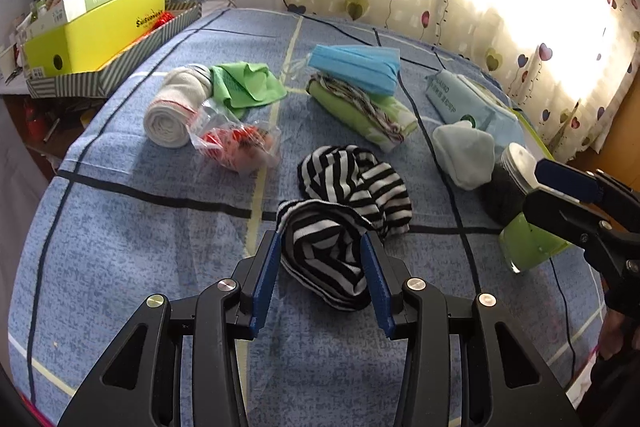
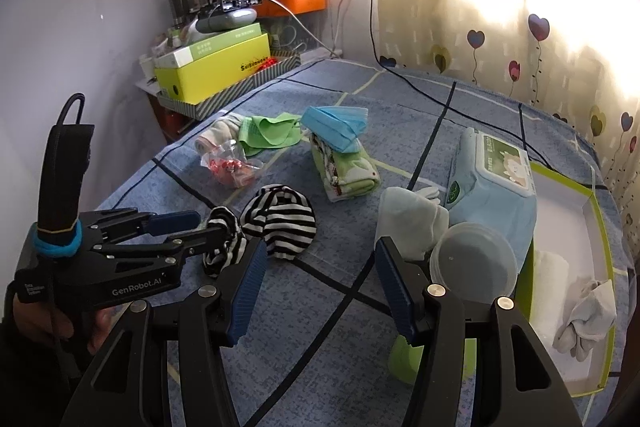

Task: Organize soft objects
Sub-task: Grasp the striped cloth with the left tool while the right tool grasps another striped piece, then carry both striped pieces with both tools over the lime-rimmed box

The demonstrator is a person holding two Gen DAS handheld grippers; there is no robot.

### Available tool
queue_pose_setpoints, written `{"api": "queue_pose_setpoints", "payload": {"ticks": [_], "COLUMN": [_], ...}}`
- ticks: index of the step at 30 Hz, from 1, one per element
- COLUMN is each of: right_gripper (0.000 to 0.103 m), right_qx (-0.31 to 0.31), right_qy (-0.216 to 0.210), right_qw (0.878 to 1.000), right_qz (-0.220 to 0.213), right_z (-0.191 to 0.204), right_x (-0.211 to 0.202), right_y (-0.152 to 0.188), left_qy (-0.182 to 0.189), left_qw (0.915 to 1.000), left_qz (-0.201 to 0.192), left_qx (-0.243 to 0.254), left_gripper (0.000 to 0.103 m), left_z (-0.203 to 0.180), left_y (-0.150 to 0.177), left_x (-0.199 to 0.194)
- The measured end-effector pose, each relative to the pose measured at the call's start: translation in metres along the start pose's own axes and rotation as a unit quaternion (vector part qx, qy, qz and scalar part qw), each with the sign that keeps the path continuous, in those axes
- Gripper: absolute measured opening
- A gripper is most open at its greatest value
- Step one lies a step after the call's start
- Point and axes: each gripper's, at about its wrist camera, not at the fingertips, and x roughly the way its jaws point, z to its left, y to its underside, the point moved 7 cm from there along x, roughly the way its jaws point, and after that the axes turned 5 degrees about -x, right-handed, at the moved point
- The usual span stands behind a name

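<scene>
- My left gripper (image 1: 323, 243) is holding its blue pads on either flank of the nearer striped sock (image 1: 326, 259); they appear to be pressing on it, so I am reading these jaws as clamped on that sock.
- That sock is lying bunched on the blue bedspread (image 1: 140, 247), its long axis running away from me toward the second striped sock (image 1: 356, 179), which is touching its far end.
- My right gripper (image 2: 320, 267) is hanging with jaws apart and nothing between them, just beside a clear-lidded jar (image 2: 474, 263) and a pale cloth (image 2: 412, 223).
- The green-edged box (image 2: 568, 211) is sitting at the right, holding white cloths (image 2: 584, 319).
</scene>
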Motion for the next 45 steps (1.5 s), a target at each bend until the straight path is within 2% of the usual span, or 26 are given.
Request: {"api": "queue_pose_setpoints", "payload": {"ticks": [6,9,11,12,13,16,24,28,29,31,32,33,35,45], "right_gripper": [0.056,0.056,0.056,0.056,0.056,0.056,0.056,0.056,0.055,0.04,0.026,0.019,0.015,0.014], "right_qx": [-0.006,-0.008,-0.009,-0.009,-0.009,-0.007,-0.022,-0.028,-0.028,-0.033,-0.036,-0.036,-0.034,-0.031], "right_qy": [-0.006,-0.008,-0.01,-0.01,-0.009,-0.016,-0.036,-0.03,-0.026,-0.019,-0.013,-0.015,-0.019,-0.022], "right_qw": [1.0,1.0,1.0,1.0,0.999,0.999,0.996,0.994,0.993,0.994,0.994,0.994,0.995,0.999], "right_qz": [0.013,0.018,0.024,0.027,0.031,0.042,0.079,0.105,0.107,0.107,0.105,0.103,0.097,0.037], "right_z": [0.006,0.008,0.01,0.011,0.011,0.015,0.038,0.042,0.041,0.041,0.04,0.04,0.04,0.031], "right_x": [0.016,0.024,0.033,0.036,0.04,0.053,0.093,0.114,0.117,0.12,0.12,0.119,0.116,0.067], "right_y": [-0.003,-0.005,-0.007,-0.007,-0.008,-0.009,-0.013,-0.008,-0.008,-0.008,-0.008,-0.009,-0.01,-0.021], "left_qy": [0.004,0.017,0.025,0.025,0.02,0.021,0.005,0.003,0.002,0.002,0.001,0.001,0.001,0.001], "left_qw": [0.9998,0.9996,0.9994,0.9994,0.9995,0.9994,0.9985,0.9978,0.9976,0.9973,0.9973,0.9973,0.9972,0.9972], "left_qz": [0.019,0.017,0.013,0.012,0.01,0.003,-0.026,-0.033,-0.035,-0.039,-0.041,-0.043,-0.046,-0.064], "left_qx": [-0.005,-0.015,-0.019,-0.021,-0.022,-0.028,-0.048,-0.058,-0.06,-0.061,-0.061,-0.061,-0.06,-0.038], "left_gripper": [0.043,0.043,0.034,0.018,0.012,0.007,0.007,0.007,0.007,0.007,0.007,0.007,0.007,0.007], "left_z": [0.003,0.007,0.01,0.013,0.016,0.024,0.052,0.063,0.065,0.067,0.068,0.068,0.067,0.041], "left_y": [0.004,0.003,0.003,0.002,0.002,0.001,-0.01,-0.014,-0.015,-0.017,-0.018,-0.019,-0.021,-0.032], "left_x": [0.015,0.016,0.015,0.015,0.015,0.01,-0.002,-0.005,-0.006,-0.008,-0.009,-0.009,-0.011,-0.024]}}
